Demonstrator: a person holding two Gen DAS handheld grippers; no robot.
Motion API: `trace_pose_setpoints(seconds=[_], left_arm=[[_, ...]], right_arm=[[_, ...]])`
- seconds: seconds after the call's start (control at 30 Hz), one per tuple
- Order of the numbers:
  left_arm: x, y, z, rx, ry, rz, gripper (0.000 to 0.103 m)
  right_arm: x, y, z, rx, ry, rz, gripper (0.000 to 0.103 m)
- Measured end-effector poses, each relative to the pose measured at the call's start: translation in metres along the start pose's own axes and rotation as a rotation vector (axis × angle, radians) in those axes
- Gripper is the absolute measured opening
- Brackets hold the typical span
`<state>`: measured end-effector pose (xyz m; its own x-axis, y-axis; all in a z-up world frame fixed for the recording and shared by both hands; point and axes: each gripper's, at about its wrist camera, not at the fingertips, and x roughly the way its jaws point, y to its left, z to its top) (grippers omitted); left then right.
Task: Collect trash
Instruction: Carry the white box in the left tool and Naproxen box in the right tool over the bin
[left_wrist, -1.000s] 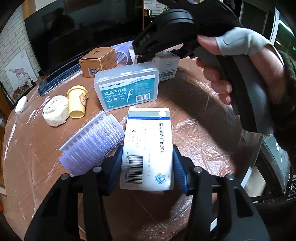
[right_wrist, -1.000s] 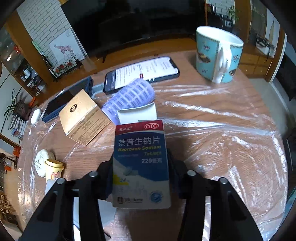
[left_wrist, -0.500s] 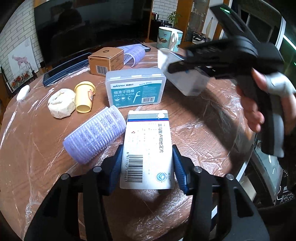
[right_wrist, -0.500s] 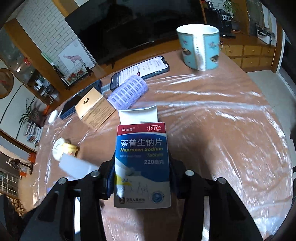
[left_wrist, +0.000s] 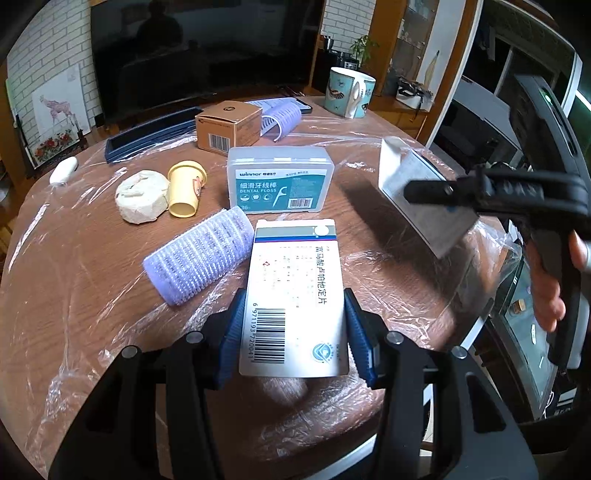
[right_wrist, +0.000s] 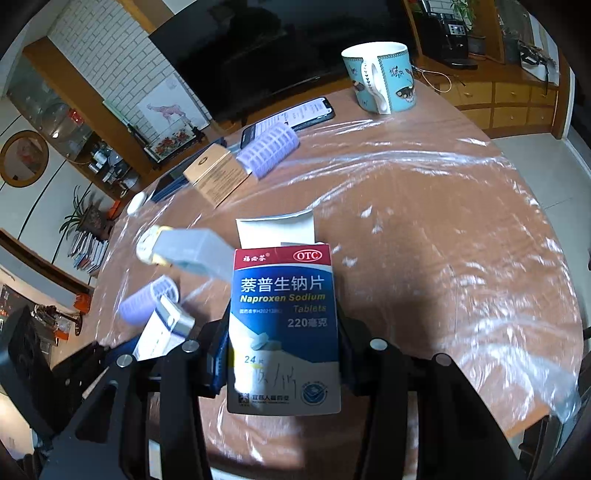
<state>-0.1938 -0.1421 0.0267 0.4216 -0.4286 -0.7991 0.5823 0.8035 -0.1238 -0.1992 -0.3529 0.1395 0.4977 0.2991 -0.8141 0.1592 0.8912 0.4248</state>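
Observation:
My left gripper (left_wrist: 293, 332) is shut on a white medicine box (left_wrist: 293, 295) with a barcode, held just above the round table (left_wrist: 74, 295). My right gripper (right_wrist: 282, 354) is shut on a blue and red Naproxen Sodium tablet box (right_wrist: 282, 325) with its top flap open. In the left wrist view the right gripper (left_wrist: 428, 192) holds that box (left_wrist: 410, 184) over the table's right edge. A crumpled tissue wad (left_wrist: 140, 195) and a small yellow cup (left_wrist: 183, 188) lie at the left.
On the plastic-covered table lie a dental floss box (left_wrist: 279, 179), a purple hair roller (left_wrist: 195, 254), a brown carton (left_wrist: 227, 127), a second roller (left_wrist: 280, 116), a phone (right_wrist: 291, 118), a dark tablet (left_wrist: 147, 136) and a teal mug (right_wrist: 384, 77).
My right gripper has carried the tablet box from above the far side of the table to its right edge. My left gripper has lifted and pulled back a little with its box.

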Motion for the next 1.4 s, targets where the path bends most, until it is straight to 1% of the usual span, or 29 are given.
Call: trace_pose_setpoints(seconds=[0.13, 0.33, 0.63, 1.4], left_arm=[[-0.008, 0.0, -0.002, -0.021, -0.012, 0.005, 0.052], [-0.019, -0.002, -0.007, -0.048, -0.029, 0.017, 0.052], [-0.035, -0.006, -0.019, -0.079, -0.044, 0.027, 0.052], [-0.059, -0.026, -0.053, -0.105, -0.047, 0.063, 0.052]], right_arm=[[-0.01, 0.004, -0.008, -0.008, -0.001, 0.036, 0.046], [-0.022, 0.013, -0.019, -0.037, -0.001, 0.061, 0.046], [-0.031, 0.02, -0.039, -0.079, 0.023, 0.092, 0.046], [-0.059, 0.022, -0.083, -0.149, 0.052, 0.121, 0.046]])
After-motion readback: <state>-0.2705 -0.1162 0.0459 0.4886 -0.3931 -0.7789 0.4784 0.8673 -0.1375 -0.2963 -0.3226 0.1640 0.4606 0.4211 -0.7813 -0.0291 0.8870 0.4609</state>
